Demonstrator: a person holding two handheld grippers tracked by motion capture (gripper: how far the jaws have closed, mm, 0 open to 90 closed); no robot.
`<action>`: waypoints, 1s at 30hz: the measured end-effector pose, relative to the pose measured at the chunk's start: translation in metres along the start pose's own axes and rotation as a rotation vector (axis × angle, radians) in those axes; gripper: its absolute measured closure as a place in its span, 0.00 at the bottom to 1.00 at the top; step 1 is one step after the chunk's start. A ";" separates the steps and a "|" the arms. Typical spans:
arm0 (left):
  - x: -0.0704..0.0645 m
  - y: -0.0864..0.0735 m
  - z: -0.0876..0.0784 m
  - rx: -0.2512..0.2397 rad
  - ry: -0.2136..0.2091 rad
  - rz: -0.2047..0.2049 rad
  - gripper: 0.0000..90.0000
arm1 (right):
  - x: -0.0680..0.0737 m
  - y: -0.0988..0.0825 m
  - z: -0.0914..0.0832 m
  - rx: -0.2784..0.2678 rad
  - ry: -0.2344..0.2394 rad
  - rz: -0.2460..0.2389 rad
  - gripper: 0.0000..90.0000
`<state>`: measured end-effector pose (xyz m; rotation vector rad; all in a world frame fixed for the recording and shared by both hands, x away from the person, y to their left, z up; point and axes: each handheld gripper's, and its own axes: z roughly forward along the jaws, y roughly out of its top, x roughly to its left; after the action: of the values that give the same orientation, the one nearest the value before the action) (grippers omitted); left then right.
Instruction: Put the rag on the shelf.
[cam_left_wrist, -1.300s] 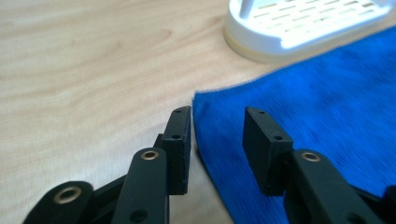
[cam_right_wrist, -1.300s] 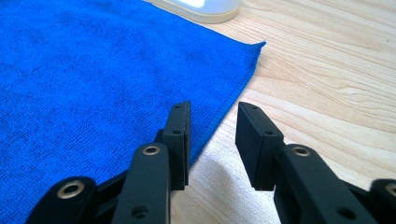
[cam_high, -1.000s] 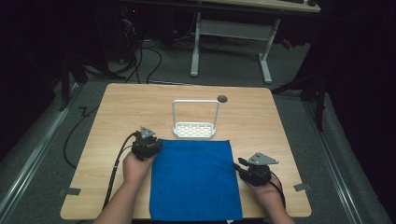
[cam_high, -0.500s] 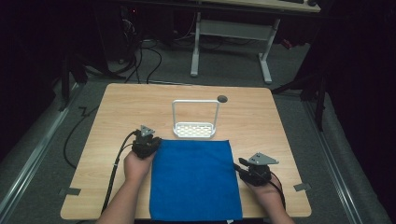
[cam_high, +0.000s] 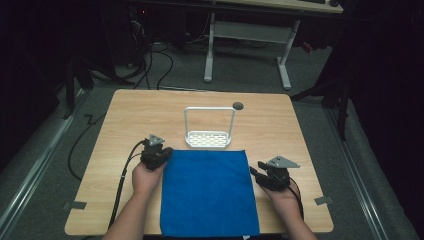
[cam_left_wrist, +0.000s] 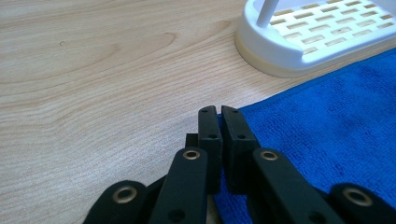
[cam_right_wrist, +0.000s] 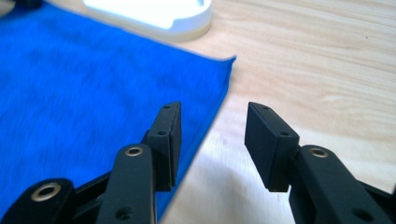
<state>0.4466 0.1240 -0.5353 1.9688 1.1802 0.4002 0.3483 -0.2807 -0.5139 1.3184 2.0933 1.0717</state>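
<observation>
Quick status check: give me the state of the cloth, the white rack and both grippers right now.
Blue cloth: spread flat on the table, far left corner pinched.
White rack: upright, empty, just beyond the cloth's far edge.
Left gripper: jaws just closed, shut on the cloth's corner.
Right gripper: jaws just been opening, astride the cloth's right edge, not gripping it.

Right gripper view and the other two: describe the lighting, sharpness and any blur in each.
High view: the light wooden table is brightly lit and the room around it falls into near-black. Left gripper view: sharp on the wood grain and the weave of the flat blue terry cloth. Right gripper view: the cloth and the white plastic slotted rack are soft and smeared, and the black jaws are sharper.
</observation>
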 end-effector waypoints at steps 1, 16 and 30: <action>0.000 0.000 0.000 0.000 0.000 0.000 0.97 | 0.000 0.000 0.000 0.000 0.000 0.000 0.63; 0.001 0.000 0.000 0.004 -0.010 0.001 0.97 | -0.006 0.039 0.075 0.124 -0.034 0.017 0.56; 0.000 0.000 0.000 0.002 -0.012 -0.001 0.97 | -0.001 0.040 0.076 0.123 -0.028 -0.007 0.91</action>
<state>0.4471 0.1242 -0.5355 1.9701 1.1742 0.3859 0.4242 -0.2429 -0.5280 1.3742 2.1712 0.9298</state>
